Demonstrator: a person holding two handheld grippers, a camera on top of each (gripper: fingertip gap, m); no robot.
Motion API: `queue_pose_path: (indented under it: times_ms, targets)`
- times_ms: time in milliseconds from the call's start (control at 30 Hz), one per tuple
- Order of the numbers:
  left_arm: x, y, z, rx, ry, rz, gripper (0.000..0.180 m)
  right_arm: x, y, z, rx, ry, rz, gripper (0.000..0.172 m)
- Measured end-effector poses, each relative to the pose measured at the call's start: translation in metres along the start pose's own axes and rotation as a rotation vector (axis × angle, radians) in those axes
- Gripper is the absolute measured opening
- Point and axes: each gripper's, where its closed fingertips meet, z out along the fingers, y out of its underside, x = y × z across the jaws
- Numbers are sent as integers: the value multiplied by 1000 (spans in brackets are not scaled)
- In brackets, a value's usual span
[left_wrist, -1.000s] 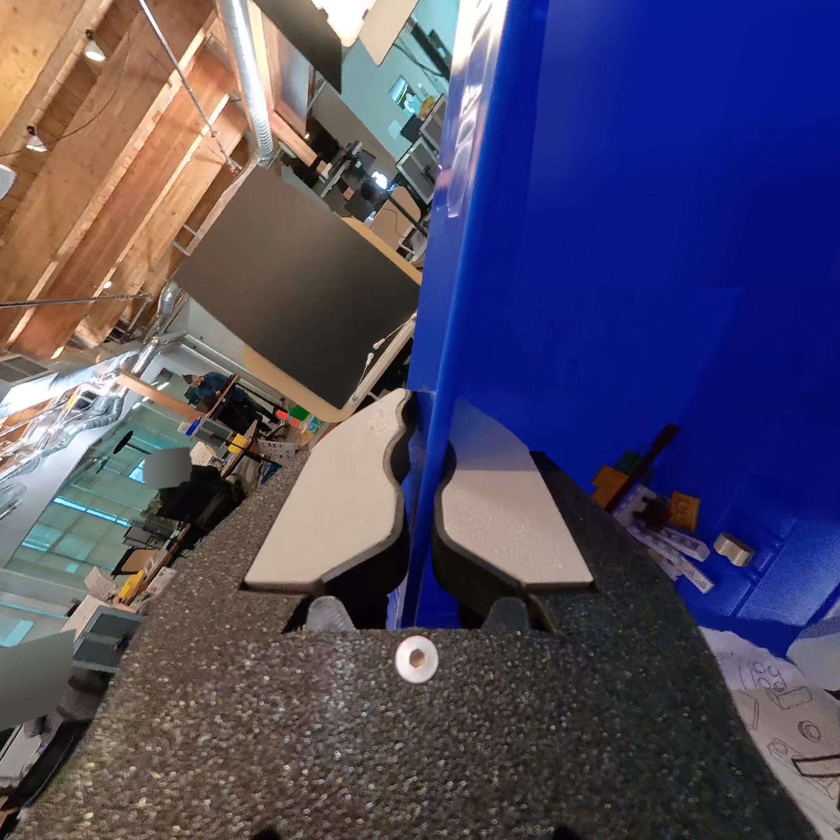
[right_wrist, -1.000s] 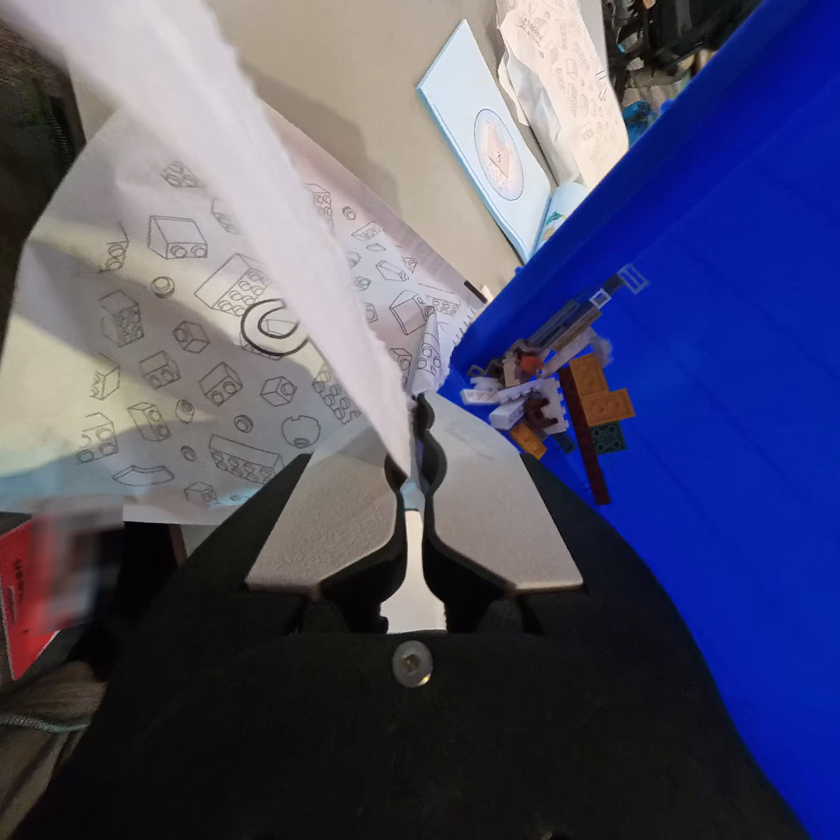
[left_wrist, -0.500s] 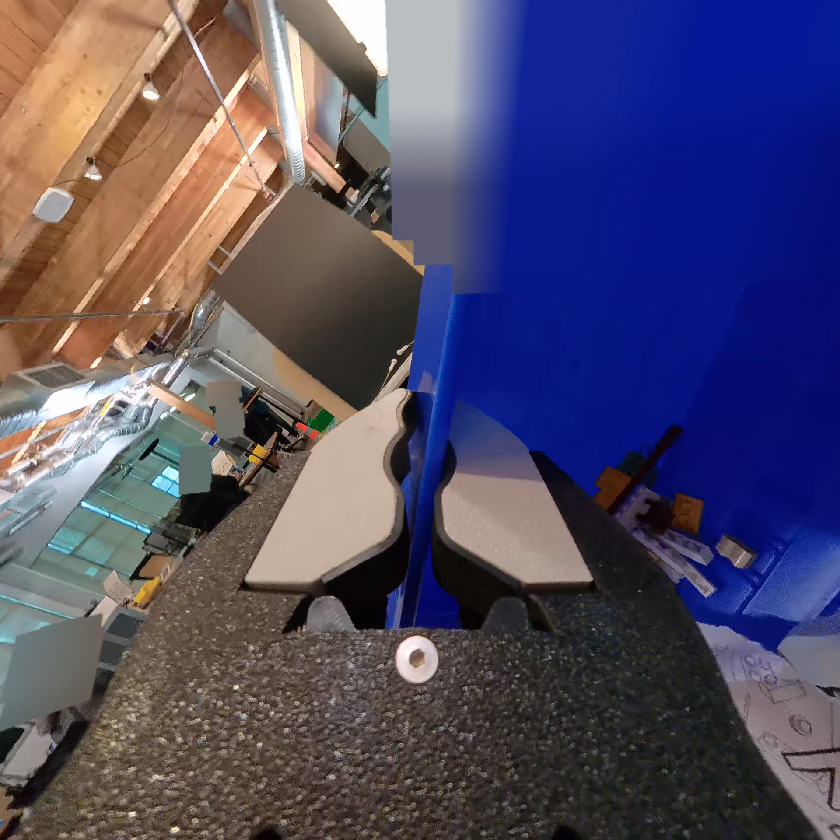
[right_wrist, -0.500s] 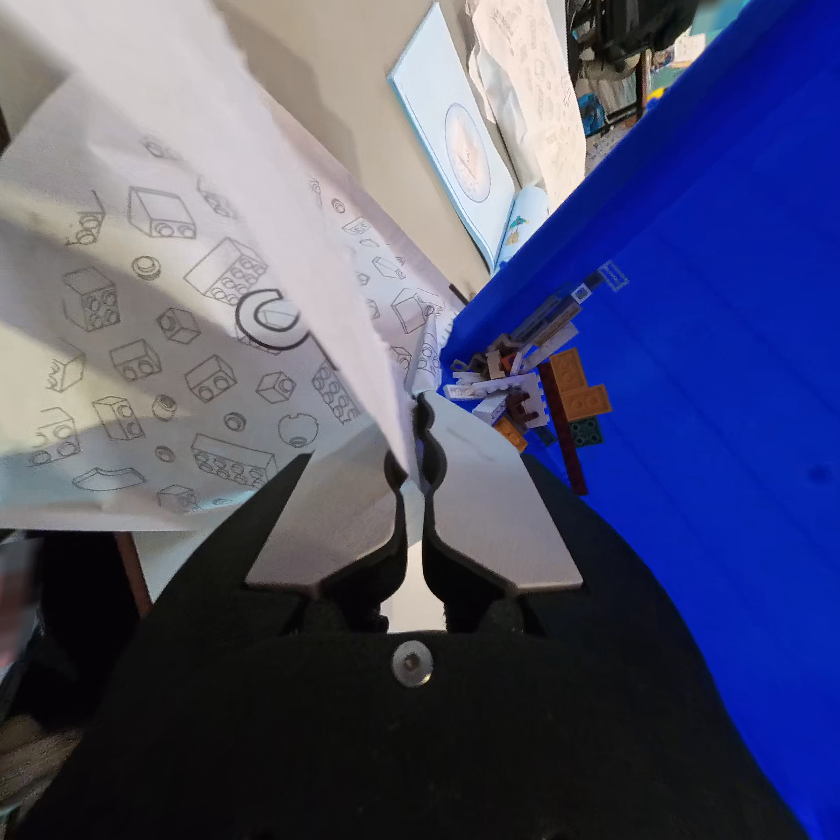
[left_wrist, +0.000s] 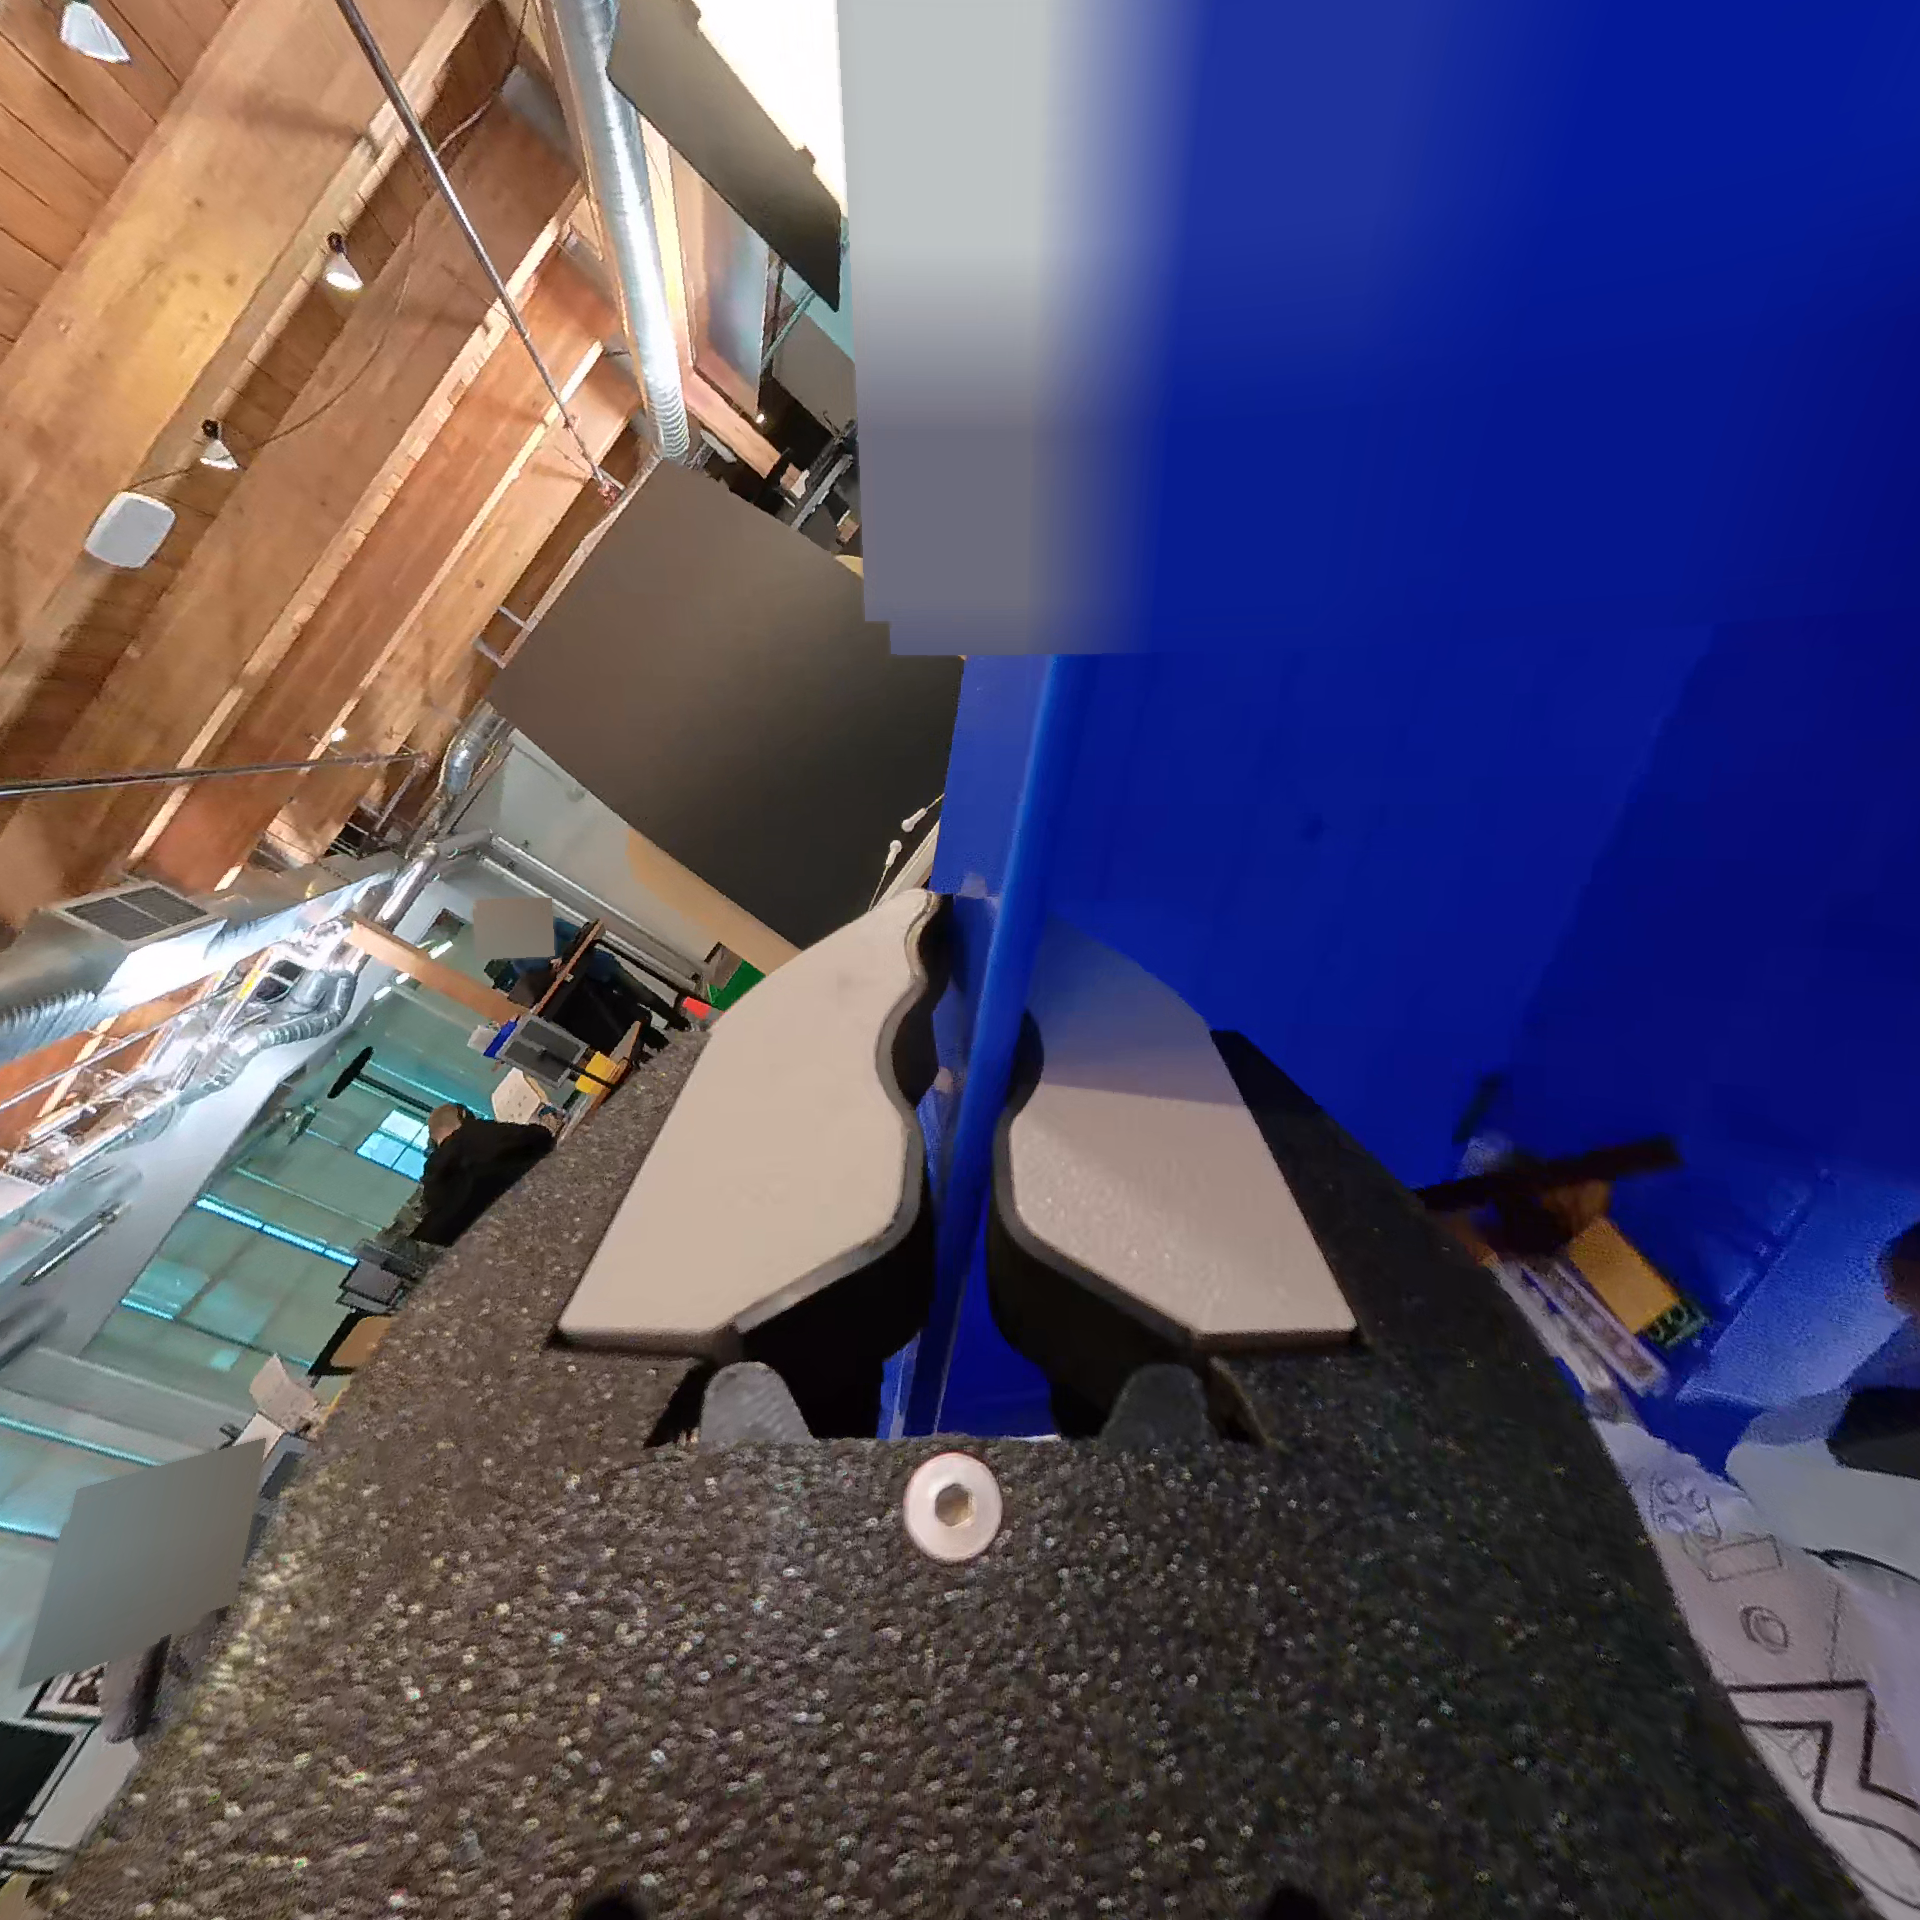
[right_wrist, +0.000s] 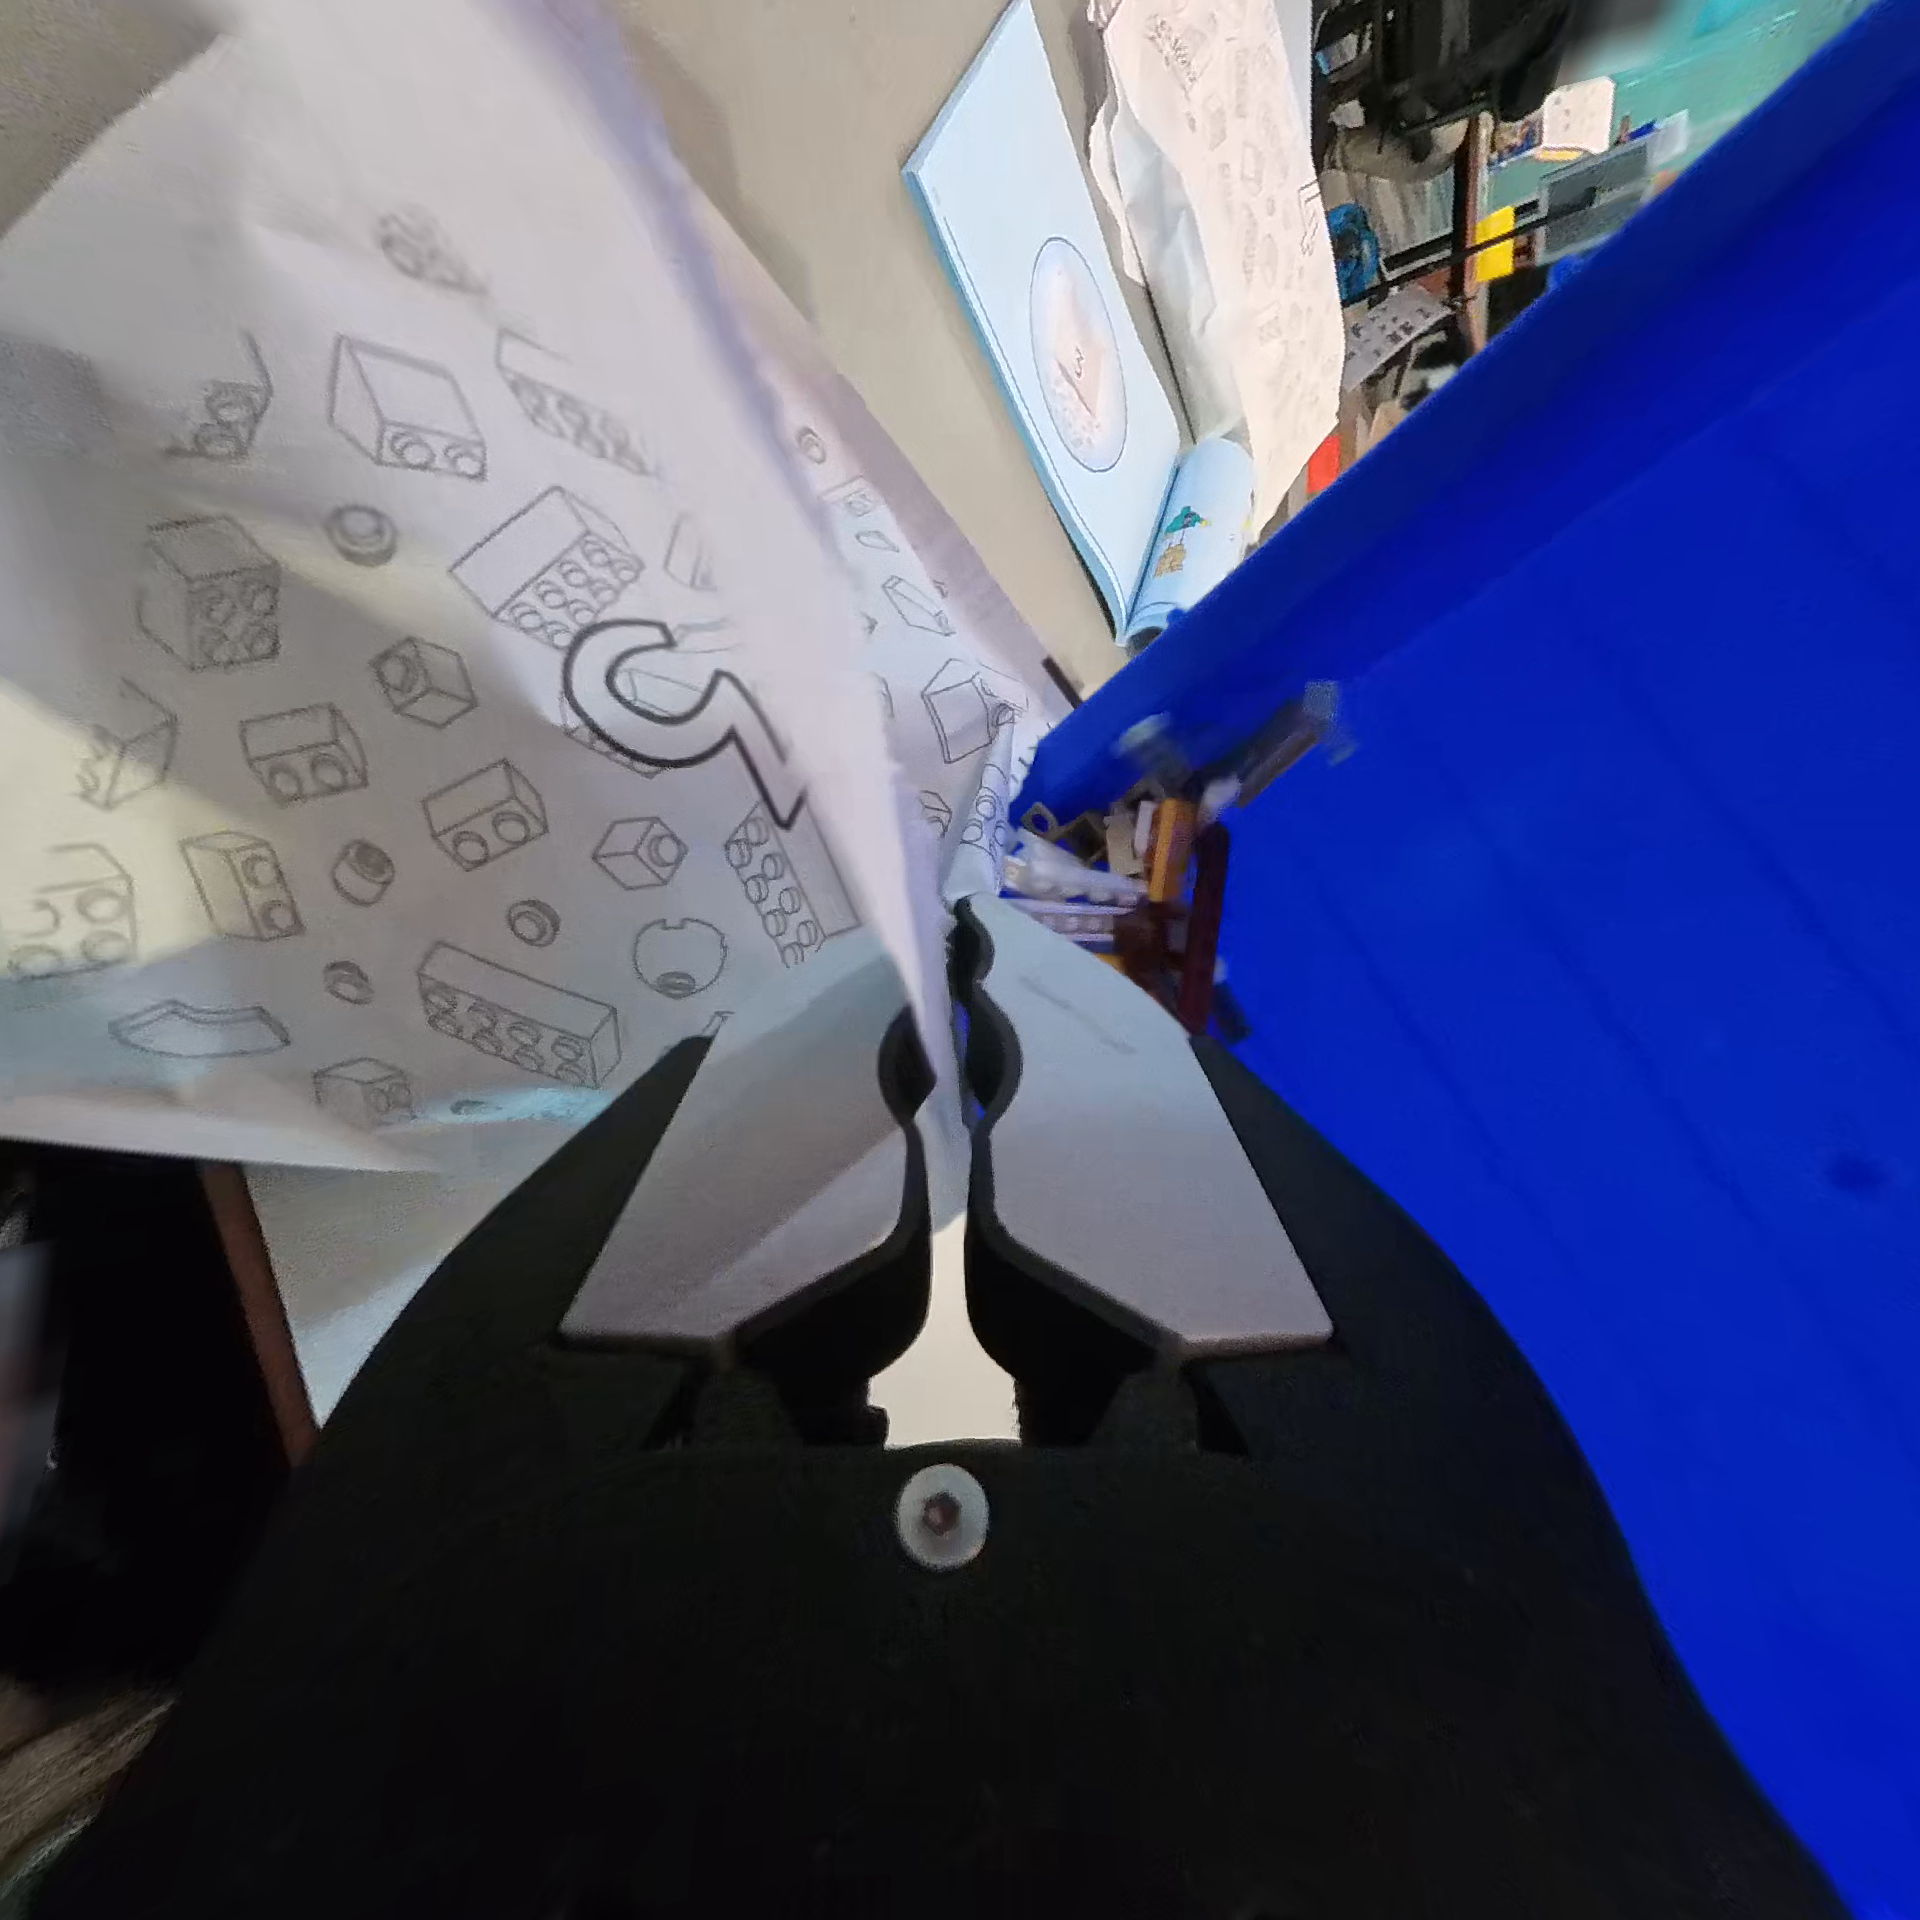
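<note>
I am clamping the left gripper (left_wrist: 961, 1049) on the blue bin's wall (left_wrist: 987, 1039); the right gripper (right_wrist: 951, 997) is pinching a printed paper bag (right_wrist: 416, 727), centre frame. Loose bricks (right_wrist: 1132, 883) lie against the wall right of centre; the bag may tear.

Blue bin (left_wrist: 1455, 831), brick-patterned white paper (right_wrist: 416, 727)

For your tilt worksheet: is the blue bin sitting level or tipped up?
Tipped. The left tongs clamp the blue bin by its wall, and the toy bricks lie heaped against one edge.
</note>
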Motion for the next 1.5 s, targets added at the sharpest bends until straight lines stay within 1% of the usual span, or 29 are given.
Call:
queue_pose_path:
  times_ms: [100, 367, 733, 933, 1200, 1500]
  targets:
    - [-6, 1, 2, -7, -15, -39, 5, 1, -4, 0, 5, 18, -14, 0]
    - [6, -1, 6, 4, 1, -13, 6, -2, -2, 3, -1, -2, -10, 1]
    - [8, -4, 11, 37, -14, 6, 5, 0, 6, 9, -23, 6, -19, 0]
    - [3, 2, 15, 25, -42, -73, 5, 1, 7, 10, -24, 6, -14, 0]
    - [7, 5, 14, 32, -22, -100, 6, 1, 12, 10, -29, 11, -25, 1]
    - [0, 15, 14, 17, -60, -170, 6, 5, 16, 9, -41, 39, -37, 0]
